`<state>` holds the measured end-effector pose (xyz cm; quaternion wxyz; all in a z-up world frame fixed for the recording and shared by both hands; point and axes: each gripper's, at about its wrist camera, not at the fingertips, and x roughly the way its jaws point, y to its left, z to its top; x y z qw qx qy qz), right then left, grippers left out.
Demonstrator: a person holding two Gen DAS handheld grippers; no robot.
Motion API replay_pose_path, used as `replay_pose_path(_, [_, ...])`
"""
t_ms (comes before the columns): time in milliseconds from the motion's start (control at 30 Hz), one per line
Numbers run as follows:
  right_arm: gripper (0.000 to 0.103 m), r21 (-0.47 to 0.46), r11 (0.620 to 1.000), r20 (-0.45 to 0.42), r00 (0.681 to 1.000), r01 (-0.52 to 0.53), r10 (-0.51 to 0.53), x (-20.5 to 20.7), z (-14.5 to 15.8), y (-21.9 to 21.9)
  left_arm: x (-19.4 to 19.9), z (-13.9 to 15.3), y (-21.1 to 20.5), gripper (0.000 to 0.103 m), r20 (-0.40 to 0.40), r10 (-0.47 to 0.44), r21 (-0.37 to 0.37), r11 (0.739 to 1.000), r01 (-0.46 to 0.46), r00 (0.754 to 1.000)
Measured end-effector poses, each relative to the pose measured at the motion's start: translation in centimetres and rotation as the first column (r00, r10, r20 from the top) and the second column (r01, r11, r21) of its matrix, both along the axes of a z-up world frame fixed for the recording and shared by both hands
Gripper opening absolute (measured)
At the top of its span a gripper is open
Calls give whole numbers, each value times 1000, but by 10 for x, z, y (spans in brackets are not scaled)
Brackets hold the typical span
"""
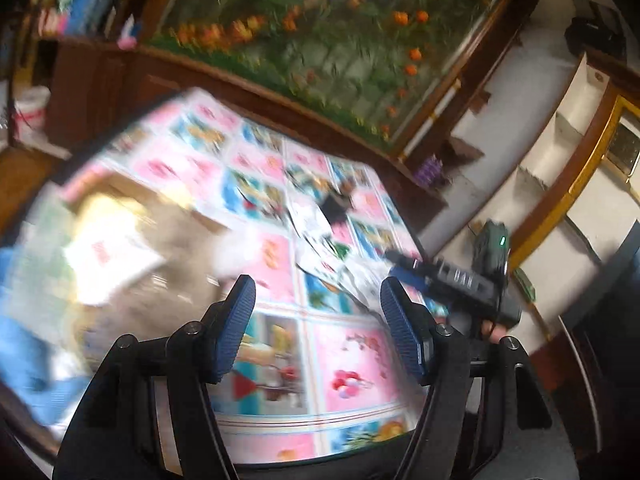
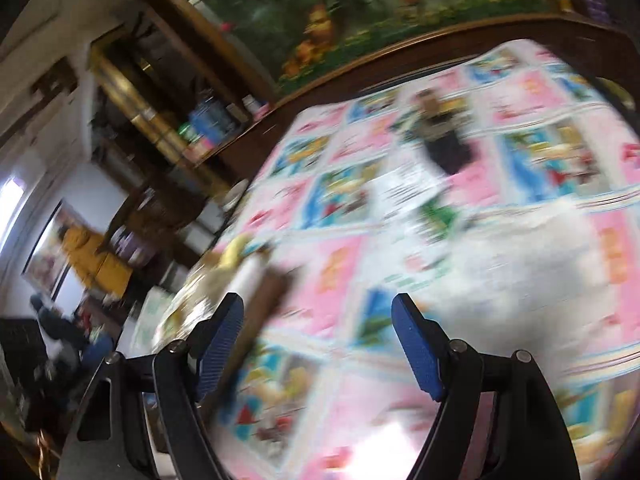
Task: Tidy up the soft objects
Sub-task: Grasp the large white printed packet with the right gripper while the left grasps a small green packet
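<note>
1. My left gripper (image 1: pixel 318 328) has its jaws spread wide with nothing between them, over the cartoon-printed cloth (image 1: pixel 352 364) of pink and blue squares that covers the surface.
2. My right gripper (image 2: pixel 318 344) is equally wide and empty over the same cloth (image 2: pixel 320 280); in the left wrist view it (image 1: pixel 452 280) shows at the right edge of the surface, with fingertips (image 1: pixel 494 330) on its handle.
3. On the left side of the surface lies a blurred heap of soft things: a white piece (image 1: pixel 108 260) with a pink mark, something pale yellow (image 1: pixel 104 204), and blue fabric (image 1: pixel 24 344) nearest the edge.
4. Toward the middle lies a white printed cloth (image 2: pixel 408 188), and just beyond it a dark soft item (image 2: pixel 448 148), too blurred to name.
5. Beyond the surface stands a dark wooden frame (image 1: pixel 240 92) with a flower mural (image 1: pixel 328 32) behind it.
</note>
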<state>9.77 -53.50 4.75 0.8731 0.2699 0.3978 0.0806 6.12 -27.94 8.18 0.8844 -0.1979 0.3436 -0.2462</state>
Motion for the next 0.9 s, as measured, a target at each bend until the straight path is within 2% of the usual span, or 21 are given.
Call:
replay_pose_path(100, [77,-77,995,-56,996,64,-68,15,-6,-44,20,-12,-36,65,-65,-46,36,998,48,997])
replay_pose_path(200, [77,-123,982,-155,974,146,-164,33,-28,-91,37,-26,-68,65,-126,-83,50,995,90,988])
replay_pose_path(267, [77,-139,963,-170,953,230,-252,32,-36,-118,43,-35,-83,65,-147,-108,62,991,118,983])
replay_pose_path(300, [77,-149,956,-173,946,251,-275,31,-39,-126,50,-43,-95,65,-183,-117,72,989,132,976])
replay_pose_path(433, [76,-18,964,-219,940,264,-261,26,-61,-145,70,-64,-127,65,-243,-164,76,979,187,956])
replay_pose_path(500, [76,-12,962,-249,931,273,-267,23,-68,-145,81,-71,-147,65,-258,-197,66,973,220,946])
replay_pose_path(567, [75,5,951,-237,925,308,-298,17,-67,-153,94,-77,-162,65,-293,-216,57,969,242,931])
replay_pose_path(600, [70,29,951,-235,927,307,-292,15,-67,-154,103,-84,-176,65,-323,-243,48,961,272,915])
replay_pose_path(667, [66,120,954,-224,944,273,-242,14,-69,-154,117,-94,-190,65,-350,-249,48,958,283,903])
replay_pose_path(700, [59,143,956,-224,949,255,-220,15,-70,-152,122,-99,-197,65,-361,-248,66,955,290,899])
replay_pose_path(800, [51,185,959,-213,961,217,-177,15,-68,-147,128,-106,-202,63,-370,-231,85,956,280,900])
replay_pose_path(900, [49,223,963,-207,972,154,-108,18,-68,-136,130,-108,-195,62,-364,-208,77,965,252,908])
